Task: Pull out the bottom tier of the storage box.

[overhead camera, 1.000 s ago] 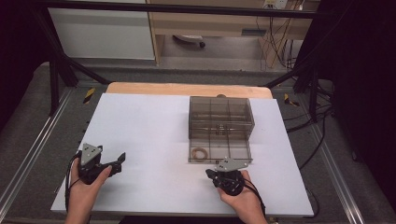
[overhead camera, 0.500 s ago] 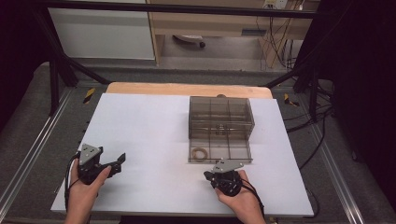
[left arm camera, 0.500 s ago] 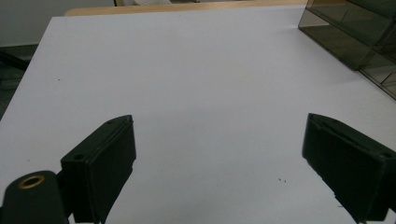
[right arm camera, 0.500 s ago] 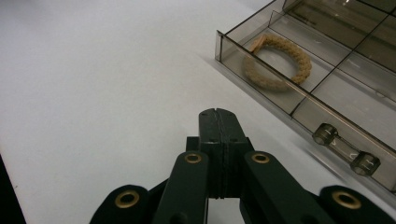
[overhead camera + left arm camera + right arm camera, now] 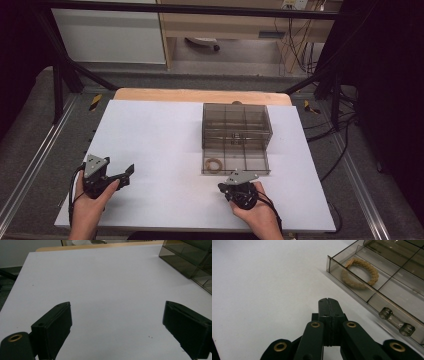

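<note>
Here the right gripper (image 5: 329,305), its fingers pressed together on nothing, sits just near of the smoky organizer box (image 5: 236,131), so a careless forward push could likely shove it, while the left gripper (image 5: 117,322) gapes wide, empty, far left.

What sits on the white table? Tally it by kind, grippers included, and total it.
Clear divided box: 1
Braided rope ring, in the box's open drawer: 1
Grippers, left gripper open and right gripper shut: 2
Total: 4
</note>
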